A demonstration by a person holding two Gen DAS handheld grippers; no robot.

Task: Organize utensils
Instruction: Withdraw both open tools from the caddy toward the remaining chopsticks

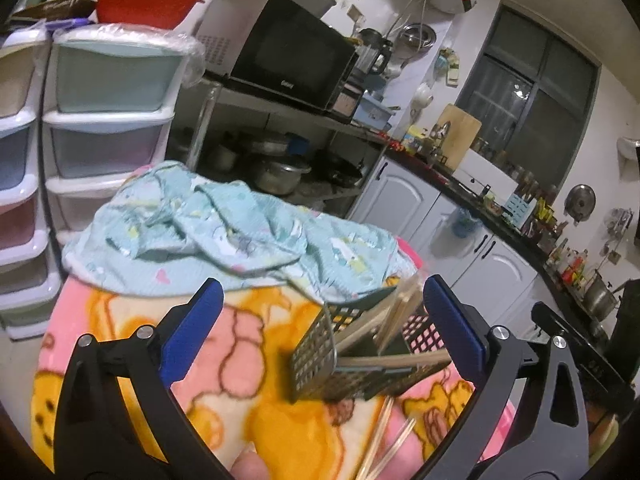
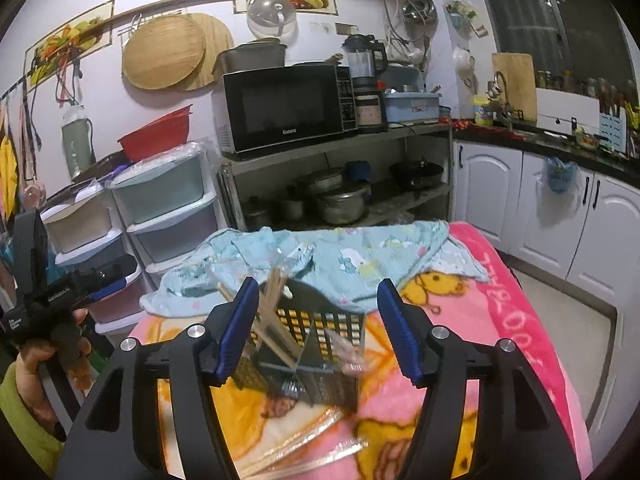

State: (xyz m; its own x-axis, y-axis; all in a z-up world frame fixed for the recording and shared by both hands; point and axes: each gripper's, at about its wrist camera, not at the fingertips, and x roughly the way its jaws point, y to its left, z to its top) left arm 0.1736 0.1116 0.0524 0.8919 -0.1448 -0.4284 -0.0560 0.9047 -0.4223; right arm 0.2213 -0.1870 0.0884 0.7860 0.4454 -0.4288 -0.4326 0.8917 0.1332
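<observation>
Left wrist view: our left gripper (image 1: 320, 334) has its jaws spread wide, nothing pinched. Mesh utensil basket (image 1: 320, 360) sits tilted on the pink cartoon blanket (image 1: 224, 364) between the blue pads (image 1: 192, 330), not touching them, wooden chopsticks (image 1: 396, 360) inside. Right gripper (image 2: 316, 330) also released, basket between its fingers. More loose chopsticks (image 2: 304, 450) lie on the blanket in front of it.

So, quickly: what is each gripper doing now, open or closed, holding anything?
Left gripper: open, holding nothing.
Right gripper: open, holding nothing.
</observation>
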